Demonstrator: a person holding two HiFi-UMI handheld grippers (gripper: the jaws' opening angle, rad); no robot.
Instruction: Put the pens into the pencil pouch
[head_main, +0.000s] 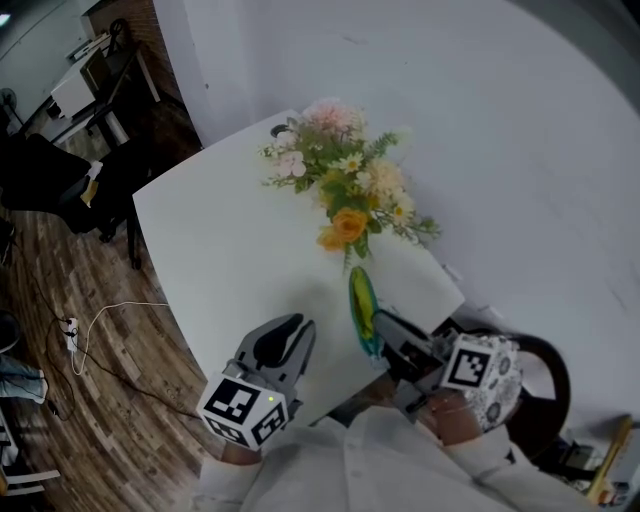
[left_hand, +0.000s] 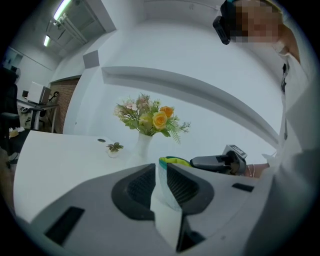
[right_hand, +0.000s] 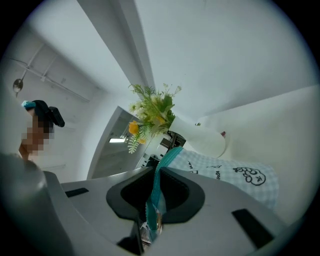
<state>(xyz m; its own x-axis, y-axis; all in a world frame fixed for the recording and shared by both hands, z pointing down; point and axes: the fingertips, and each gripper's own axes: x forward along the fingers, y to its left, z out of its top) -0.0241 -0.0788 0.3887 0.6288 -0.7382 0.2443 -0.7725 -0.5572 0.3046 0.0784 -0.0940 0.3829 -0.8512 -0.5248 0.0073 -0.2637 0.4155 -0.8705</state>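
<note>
Jaws of R gripper (right_hand: 156, 175) pinch the pencil pouch (right_hand: 225, 172) by its teal zip edge, L gripper (left_hand: 160, 170) jaws apart, empty: soft, light cloth, likely sags, so take opp. rim.

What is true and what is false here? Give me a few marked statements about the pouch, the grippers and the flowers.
1. The right gripper grips the pale blue checked fabric pouch by its teal zipper edge. True.
2. The white vase of flowers lies tipped over. False: it stands upright on the white table.
3. The left gripper holds a pen. False: its jaws stand apart with nothing in them.
4. A small potted plant stands on the table. True.
</note>
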